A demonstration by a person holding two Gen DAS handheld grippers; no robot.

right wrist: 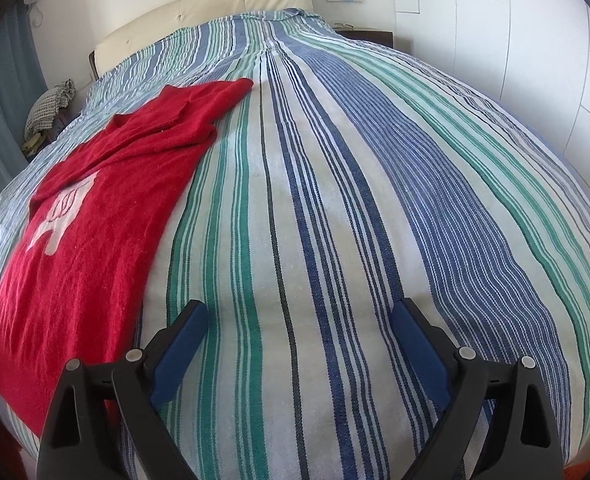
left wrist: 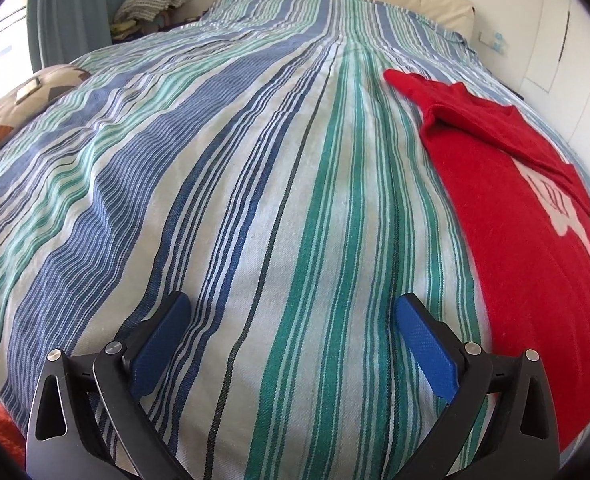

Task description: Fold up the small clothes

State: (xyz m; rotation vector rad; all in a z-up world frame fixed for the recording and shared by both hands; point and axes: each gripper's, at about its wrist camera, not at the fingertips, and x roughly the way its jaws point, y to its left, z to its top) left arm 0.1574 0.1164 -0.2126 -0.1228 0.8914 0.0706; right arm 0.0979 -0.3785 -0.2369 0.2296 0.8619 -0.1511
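The red top (left wrist: pixel 507 216) lies partly folded on the striped bedspread (left wrist: pixel 255 184), between the two grippers. The left gripper (left wrist: pixel 293 312) and right gripper (right wrist: pixel 297 316) both gape wide, holding nothing.

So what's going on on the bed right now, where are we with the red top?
A person holds a gripper in each hand over a striped bedspread. The red garment lies flat between the two views, with its sleeves folded in across the pale print on its front. Neither gripper touches it: the left gripper and the right gripper are both open, with only bedspread between their blue pads. The sleeve folds look done; the body is not yet folded.
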